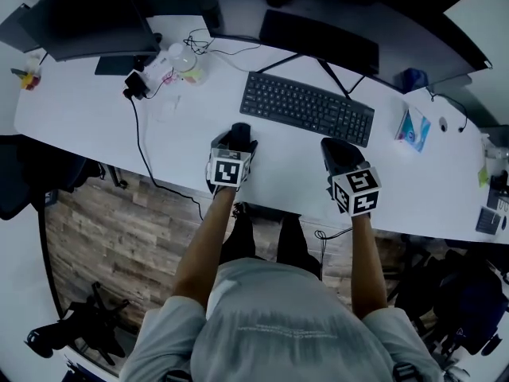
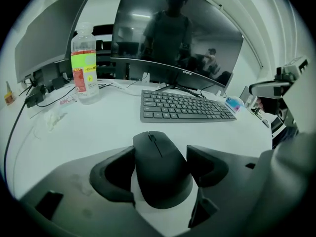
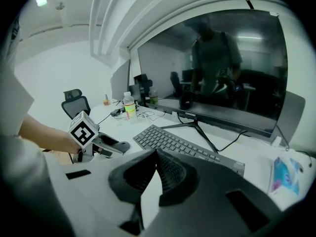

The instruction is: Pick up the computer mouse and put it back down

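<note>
The computer mouse [image 2: 160, 167], resting on the white desk [image 1: 183, 146] near the keyboard [image 1: 306, 106], is clasped on both flanks by the left gripper [image 1: 235, 143], seemingly for lifting, while the right gripper [image 3: 155, 174] is held aside, jaws pressed together, empty.

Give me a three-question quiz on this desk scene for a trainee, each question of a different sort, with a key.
1. Multiple choice: what stands between the left gripper's jaws? A pen, B mouse, C stapler.
2. True or false: the right gripper's jaws are together with nothing between them.
3. Fill in: in the left gripper view, the bottle stands to the ___ of the keyboard.
Key: 1 B; 2 true; 3 left.
</note>
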Action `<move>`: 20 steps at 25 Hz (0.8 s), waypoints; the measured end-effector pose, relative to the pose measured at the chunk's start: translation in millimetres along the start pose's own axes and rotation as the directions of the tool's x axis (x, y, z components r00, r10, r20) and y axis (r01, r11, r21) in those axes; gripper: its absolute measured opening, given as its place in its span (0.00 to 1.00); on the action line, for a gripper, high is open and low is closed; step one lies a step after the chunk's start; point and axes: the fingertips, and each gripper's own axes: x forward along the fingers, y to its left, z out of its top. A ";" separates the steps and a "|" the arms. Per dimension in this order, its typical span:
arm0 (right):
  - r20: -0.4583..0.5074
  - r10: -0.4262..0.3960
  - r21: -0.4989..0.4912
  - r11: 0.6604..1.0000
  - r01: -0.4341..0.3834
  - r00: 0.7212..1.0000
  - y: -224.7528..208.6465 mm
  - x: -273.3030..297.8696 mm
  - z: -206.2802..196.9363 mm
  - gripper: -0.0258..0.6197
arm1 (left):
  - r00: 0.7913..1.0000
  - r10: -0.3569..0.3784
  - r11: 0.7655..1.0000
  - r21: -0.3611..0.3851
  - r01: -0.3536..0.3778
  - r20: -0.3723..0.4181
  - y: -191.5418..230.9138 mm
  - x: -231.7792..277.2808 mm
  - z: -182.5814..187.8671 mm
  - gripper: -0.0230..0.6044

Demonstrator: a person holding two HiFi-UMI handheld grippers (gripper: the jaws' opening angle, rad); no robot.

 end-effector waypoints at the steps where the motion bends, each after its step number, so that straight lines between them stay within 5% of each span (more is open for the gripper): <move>1: 0.007 -0.010 0.000 1.000 0.010 1.000 -1.8 -2.6 3.3 0.04 | 1.000 -0.012 1.000 0.005 0.012 0.006 1.8 -1.3 0.7 0.56; 10: 0.104 -0.103 -0.058 0.992 0.109 0.989 -26.9 -37.2 58.8 0.04 | 0.987 0.001 0.999 0.052 -0.009 0.159 21.0 -54.2 61.3 0.55; 20: 0.266 -0.225 -0.129 0.955 0.266 0.937 -48.9 -96.1 137.4 0.04 | 0.909 -0.010 0.981 0.180 -0.072 0.416 20.2 -148.9 189.2 0.55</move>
